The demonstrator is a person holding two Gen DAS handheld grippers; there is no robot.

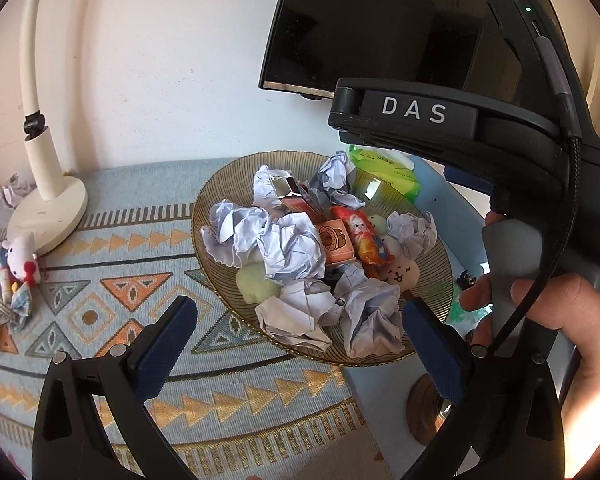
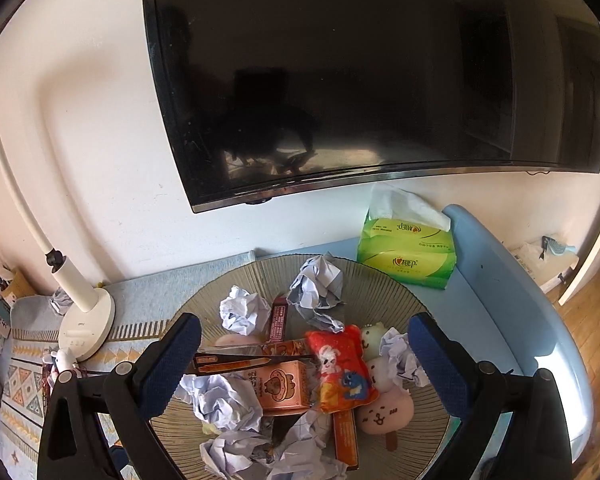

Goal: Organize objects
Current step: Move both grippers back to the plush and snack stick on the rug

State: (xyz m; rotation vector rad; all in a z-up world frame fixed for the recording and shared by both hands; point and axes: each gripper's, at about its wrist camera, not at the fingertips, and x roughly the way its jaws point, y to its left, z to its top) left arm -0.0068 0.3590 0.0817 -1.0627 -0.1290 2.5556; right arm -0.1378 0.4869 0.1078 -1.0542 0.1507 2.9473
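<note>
The ribbed glass plate (image 2: 384, 280) sits toward the tabletop's right end, partly on the patterned cloth (image 1: 112, 292), just in front of the green tissue pack (image 2: 408, 256) by the wall. It looks rigid, breakable and the heaviest piece here; I would leave it in place and lift things out of it rather than drag it.

The crumpled paper balls (image 1: 284, 248) heaped across the plate should weigh almost nothing and crush under pressure. Any fold gives a hold, so a light squeeze through the middle ought to do.

The plush ice-lolly toy (image 2: 384, 408) near the plate's right side is soft; its stick looks stiffer but thin, so the padded body seems the safer grip.

The pink carton (image 2: 280, 388) with a bear print is light card, best taken across its flat faces. The red snack packet (image 2: 340, 364) leaning on it may be slippery film.

Left gripper (image 1: 300, 320) and right gripper (image 2: 304, 340) both hover over the heap, jaws spread wide and empty.
</note>
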